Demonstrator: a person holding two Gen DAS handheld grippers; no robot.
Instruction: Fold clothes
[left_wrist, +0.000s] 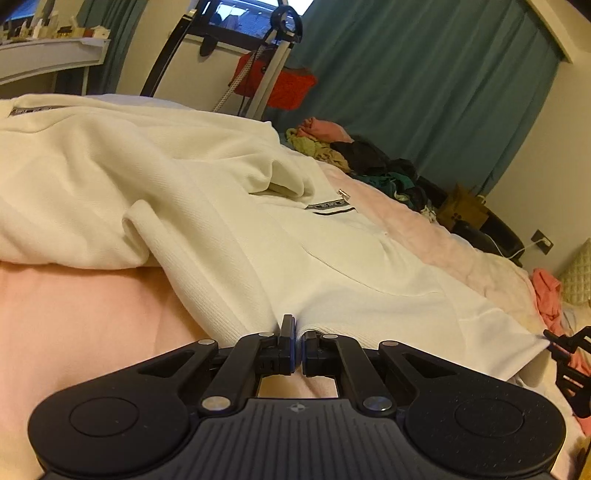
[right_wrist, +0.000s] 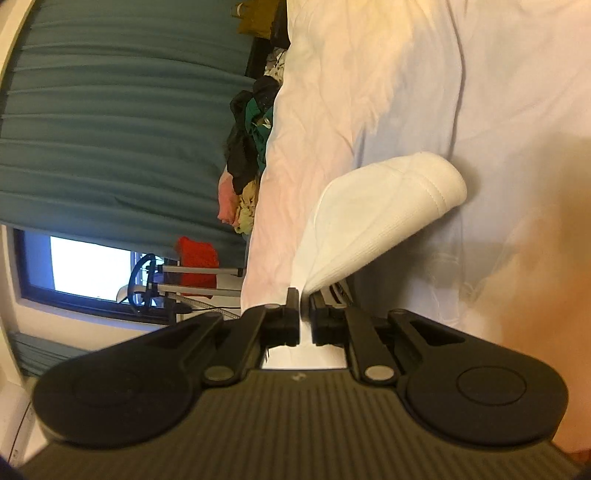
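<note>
- White garment (left_wrist: 229, 206), ribbed knit with a dark-striped label patch, is lying spread and partly rumpled across the pink bedcover (left_wrist: 74, 306); its bulk is sitting toward the far left of the bed, its hem reaching the near edge.
- Left gripper (left_wrist: 294, 345) is clenching on the hem at the near edge of the bed; the fingers are pressed together with white cloth pinched between them.
- Right gripper (right_wrist: 304, 314) is showing a narrow gap between its fingers; a thin fold of the same white cloth (right_wrist: 369, 221) is running into that gap from a raised, curling flap. Whether the pads are pressing it or only flanking it, I cannot tell.
- In the left wrist view the right gripper is appearing at the far right edge, by the garment's near right corner, well apart from the left.
- Pile of unfolded clothes (left_wrist: 369, 158) is waiting along the far edge of the bed, before the teal curtain (left_wrist: 424, 92).
- Step in hand, as I judge it: both hands are taking hold along the hem, readying a fold of the lower part.
- Next move is calling for a firm pinch on the right side first, then both corners lifting together and carrying evenly toward the far side, keeping the hem taut so the rumpled upper part is not dragged.
</note>
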